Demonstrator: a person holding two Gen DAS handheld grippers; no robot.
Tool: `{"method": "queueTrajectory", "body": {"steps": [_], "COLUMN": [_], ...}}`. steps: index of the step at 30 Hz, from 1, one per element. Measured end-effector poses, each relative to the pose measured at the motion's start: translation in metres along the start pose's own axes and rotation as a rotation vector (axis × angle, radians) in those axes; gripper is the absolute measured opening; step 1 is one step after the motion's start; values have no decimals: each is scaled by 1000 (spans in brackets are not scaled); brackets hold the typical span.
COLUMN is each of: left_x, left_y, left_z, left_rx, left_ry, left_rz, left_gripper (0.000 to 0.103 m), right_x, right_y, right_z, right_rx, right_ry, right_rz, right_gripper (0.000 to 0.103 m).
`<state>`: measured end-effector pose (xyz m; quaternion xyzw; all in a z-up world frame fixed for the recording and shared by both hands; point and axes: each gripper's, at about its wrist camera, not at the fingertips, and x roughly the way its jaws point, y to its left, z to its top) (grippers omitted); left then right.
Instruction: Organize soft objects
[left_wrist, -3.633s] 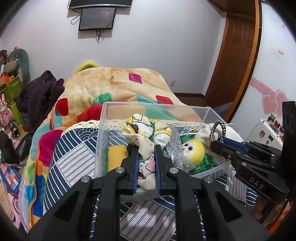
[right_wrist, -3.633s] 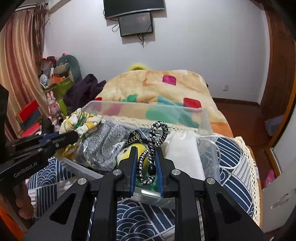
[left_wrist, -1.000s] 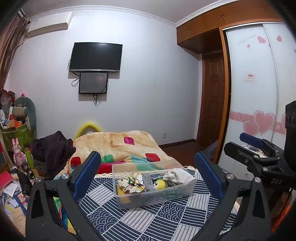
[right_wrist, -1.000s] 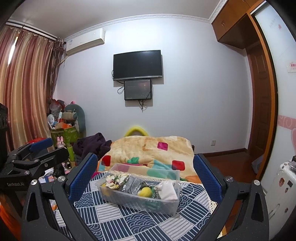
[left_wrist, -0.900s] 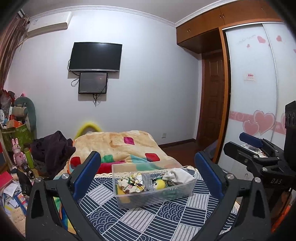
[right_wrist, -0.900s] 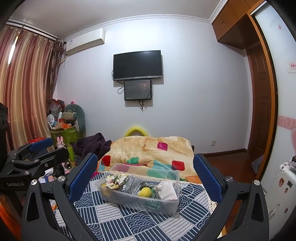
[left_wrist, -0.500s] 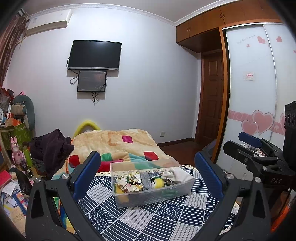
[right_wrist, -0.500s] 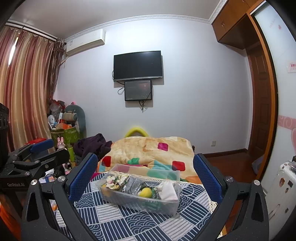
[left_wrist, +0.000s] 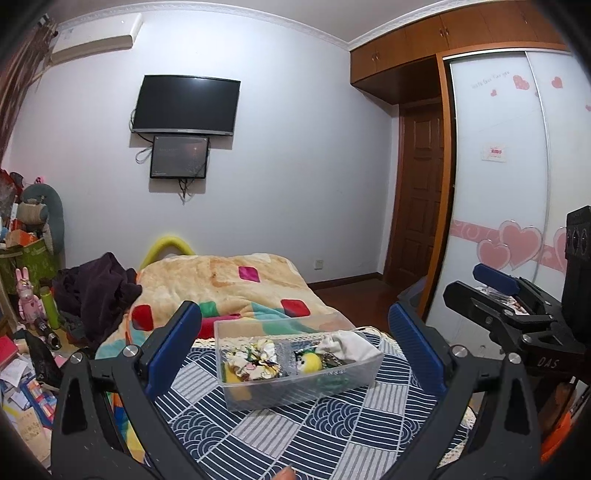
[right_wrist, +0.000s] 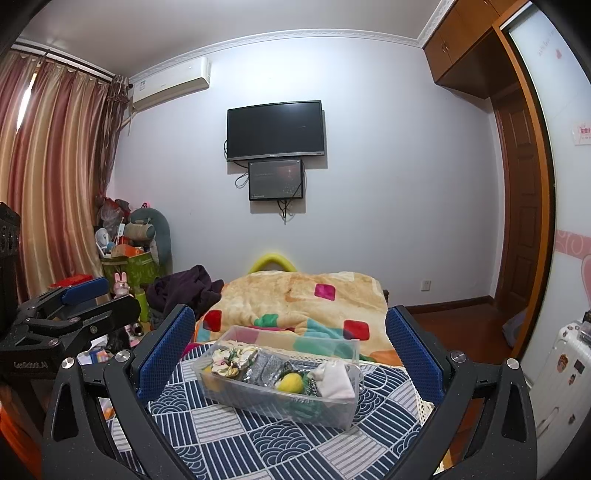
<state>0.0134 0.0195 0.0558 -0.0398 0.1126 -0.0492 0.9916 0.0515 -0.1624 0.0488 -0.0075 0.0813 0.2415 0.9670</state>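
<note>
While both grippers, left gripper and right gripper, gaped wide and empty, soft toys sat in clear bin mid-bed. Light, squashy; pinch at bunched fabric.

- Even, soft indoor light, no hard glare; a faint shadow under the wall television.
- Sharp centre; strong fisheye bending and dark vignette far from the television.
</note>
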Motion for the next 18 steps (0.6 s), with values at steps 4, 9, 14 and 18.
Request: {"method": "queueTrajectory", "body": {"steps": [4, 9, 14, 18], "left_x": [1, 2, 2, 2], "left_y": [-1, -3, -3, -4], "left_z": [-1, -2, -2, -4], "left_rx": [3, 7, 11, 6], "left_ry": [0, 3, 0, 3], "left_rz": [12, 9, 11, 2], "left_gripper": [103, 103, 103, 103], "right_x": [0, 0, 0, 0], "right_y": [0, -1, -1, -1], "right_z": [-1, 0, -1, 0], "right_rx": [0, 0, 0, 2], "right_ry": [2, 5, 9, 11], "right_rz": [1, 2, 3, 3], "right_gripper": [103, 103, 103, 103]}}
